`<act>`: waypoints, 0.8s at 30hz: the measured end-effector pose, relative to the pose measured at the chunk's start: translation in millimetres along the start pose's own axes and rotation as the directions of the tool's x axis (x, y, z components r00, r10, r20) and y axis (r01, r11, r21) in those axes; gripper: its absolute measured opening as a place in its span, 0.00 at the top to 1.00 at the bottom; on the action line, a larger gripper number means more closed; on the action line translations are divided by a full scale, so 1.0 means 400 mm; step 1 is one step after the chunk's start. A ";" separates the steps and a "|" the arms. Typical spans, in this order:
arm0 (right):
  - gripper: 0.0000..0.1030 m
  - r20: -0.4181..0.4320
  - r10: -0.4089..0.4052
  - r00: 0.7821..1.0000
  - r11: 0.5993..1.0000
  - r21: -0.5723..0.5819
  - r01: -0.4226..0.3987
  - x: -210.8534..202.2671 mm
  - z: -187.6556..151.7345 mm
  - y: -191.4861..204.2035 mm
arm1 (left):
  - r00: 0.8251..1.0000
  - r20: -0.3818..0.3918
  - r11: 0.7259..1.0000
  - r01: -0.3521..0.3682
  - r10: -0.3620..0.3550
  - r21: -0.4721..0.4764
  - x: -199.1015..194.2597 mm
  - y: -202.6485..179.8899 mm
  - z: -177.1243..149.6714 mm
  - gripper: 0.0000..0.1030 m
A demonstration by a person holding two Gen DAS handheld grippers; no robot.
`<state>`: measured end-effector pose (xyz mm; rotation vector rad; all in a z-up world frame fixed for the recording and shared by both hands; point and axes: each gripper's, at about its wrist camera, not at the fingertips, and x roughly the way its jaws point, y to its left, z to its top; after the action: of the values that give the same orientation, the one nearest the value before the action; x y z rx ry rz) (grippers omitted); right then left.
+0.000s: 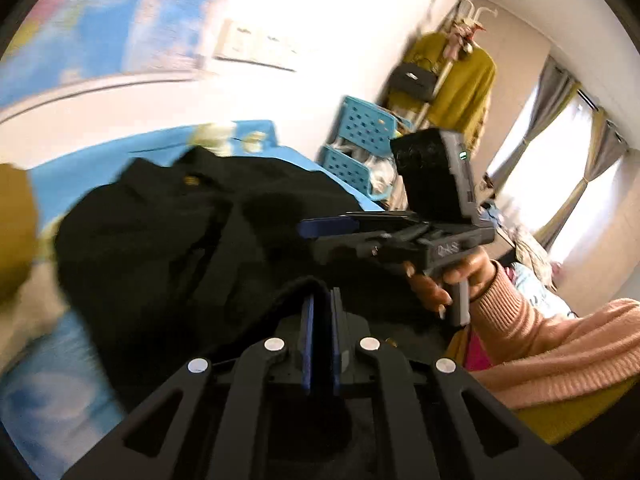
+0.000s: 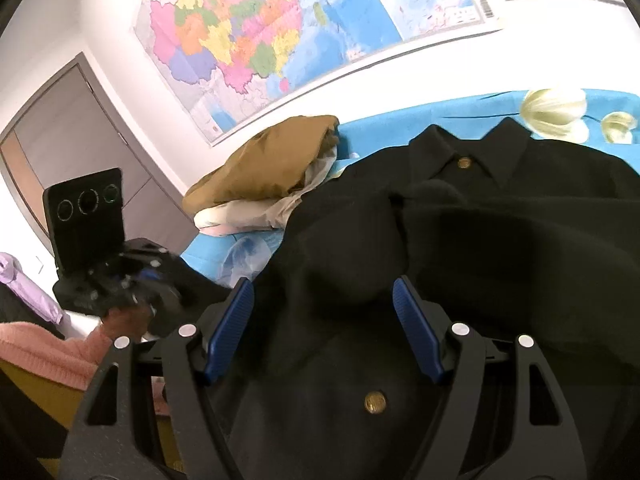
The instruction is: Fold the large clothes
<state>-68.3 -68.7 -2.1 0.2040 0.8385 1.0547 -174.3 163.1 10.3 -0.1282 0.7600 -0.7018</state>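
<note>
A large black coat (image 2: 480,216) with gold buttons lies collar-up on a blue flowered bedsheet (image 2: 400,124); it also shows in the left wrist view (image 1: 180,232). My left gripper (image 1: 320,300) is shut on a fold of the coat's black cloth at its near edge. It also appears at the left of the right wrist view (image 2: 156,280), blurred. My right gripper (image 2: 322,300) is open and empty, its blue pads either side of the coat's front. In the left wrist view the right gripper (image 1: 320,228) hovers over the coat.
A brown garment (image 2: 264,168) on pale folded clothes lies left of the coat. Blue perforated baskets (image 1: 360,136) stand beyond the bed. A coat rack with a mustard garment (image 1: 460,80) stands by the curtained window. A map (image 2: 280,28) hangs on the wall.
</note>
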 end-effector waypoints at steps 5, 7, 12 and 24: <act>0.30 -0.001 -0.039 0.999 0.998 0.046 0.039 -0.044 -0.036 -0.018 | 0.992 -0.026 0.992 0.123 -0.123 0.005 0.132 -0.037 0.011 0.87; 0.30 -0.007 -0.020 1.000 0.998 0.060 0.020 -0.045 -0.046 -0.015 | 0.989 -0.011 0.989 0.148 -0.148 0.028 0.116 -0.044 -0.006 0.55; 0.29 -0.107 0.034 0.994 0.999 0.006 -0.034 0.045 -0.072 0.044 | 0.988 0.153 1.000 0.003 -0.005 0.008 -0.021 0.023 -0.029 0.32; 0.95 -0.007 0.111 0.994 0.992 0.069 -0.110 0.004 0.001 -0.017 | 0.925 0.006 0.918 -0.377 0.380 -0.121 0.037 0.228 0.009 0.39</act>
<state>-63.2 -70.7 -6.2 0.3054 0.8821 1.1325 -115.4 223.6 -27.7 -0.0944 0.7709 -0.2848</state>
